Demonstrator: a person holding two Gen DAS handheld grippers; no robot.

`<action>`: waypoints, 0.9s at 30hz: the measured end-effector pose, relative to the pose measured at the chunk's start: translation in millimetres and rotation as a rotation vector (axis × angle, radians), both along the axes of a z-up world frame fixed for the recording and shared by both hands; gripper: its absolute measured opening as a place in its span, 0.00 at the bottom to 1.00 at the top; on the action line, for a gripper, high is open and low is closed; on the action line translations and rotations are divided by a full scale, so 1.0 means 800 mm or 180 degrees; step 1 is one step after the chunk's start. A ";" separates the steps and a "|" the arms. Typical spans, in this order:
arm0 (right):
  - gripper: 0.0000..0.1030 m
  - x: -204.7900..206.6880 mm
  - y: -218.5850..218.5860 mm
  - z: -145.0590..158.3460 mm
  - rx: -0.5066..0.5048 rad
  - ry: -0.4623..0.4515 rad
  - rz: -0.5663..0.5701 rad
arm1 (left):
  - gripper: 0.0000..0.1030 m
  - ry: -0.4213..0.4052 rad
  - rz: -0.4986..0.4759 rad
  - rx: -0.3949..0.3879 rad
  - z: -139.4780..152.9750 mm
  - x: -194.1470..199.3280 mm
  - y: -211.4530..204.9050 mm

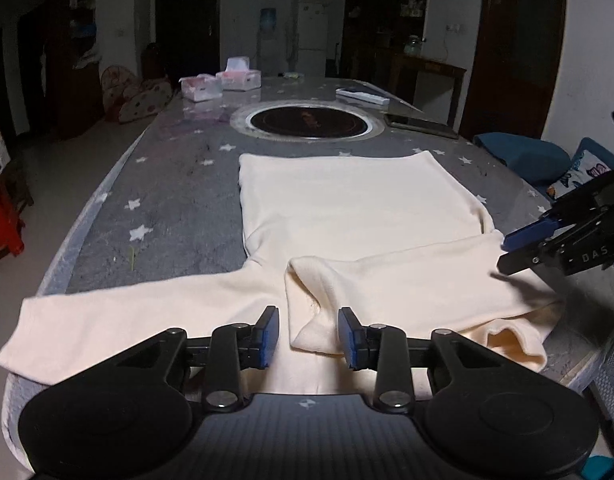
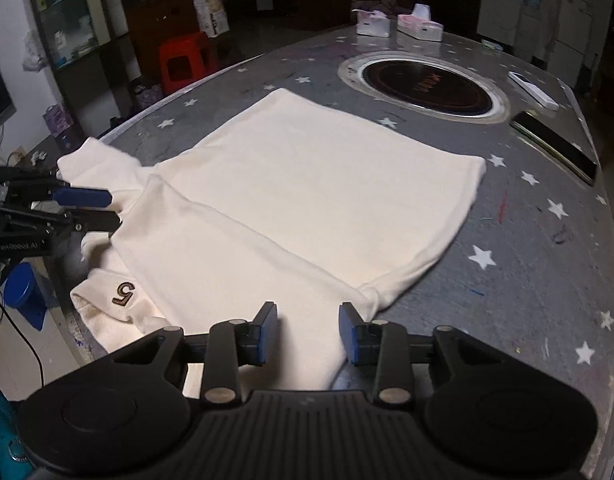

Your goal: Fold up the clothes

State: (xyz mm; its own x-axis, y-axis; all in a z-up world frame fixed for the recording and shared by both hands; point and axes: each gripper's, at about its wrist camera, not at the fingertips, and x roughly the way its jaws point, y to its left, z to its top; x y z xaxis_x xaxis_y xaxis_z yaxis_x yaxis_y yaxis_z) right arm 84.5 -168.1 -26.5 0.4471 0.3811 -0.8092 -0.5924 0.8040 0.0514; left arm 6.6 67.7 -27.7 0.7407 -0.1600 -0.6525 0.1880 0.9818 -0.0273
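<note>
Cream knit sweater (image 1: 347, 208) flat on star-print table (image 1: 179, 200); both claws parted, gripping nothing

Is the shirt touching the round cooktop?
Apart. The right wrist view shows bare table between the shirt hem and the cooktop ring.

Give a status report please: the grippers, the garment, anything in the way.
Left gripper fingers apart around the folded sleeve cuff. Right gripper open over the cream sweater. One sleeve across, other spread out. Phone well clear.
</note>
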 end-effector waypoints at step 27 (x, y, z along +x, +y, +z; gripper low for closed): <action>0.35 0.002 0.066 0.008 -0.0066 -0.0170 0.0392 | 0.05 -0.0096 0.0214 -0.0209 0.000 -0.008 0.027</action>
State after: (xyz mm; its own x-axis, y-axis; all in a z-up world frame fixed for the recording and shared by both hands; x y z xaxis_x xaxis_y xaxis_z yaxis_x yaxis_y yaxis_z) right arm 86.2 -115.5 -20.3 0.4405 0.4192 -0.7939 -0.6881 0.7256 0.0013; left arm 0.1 89.0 -27.4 0.7705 -0.1510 -0.6193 0.1234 0.9885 -0.0875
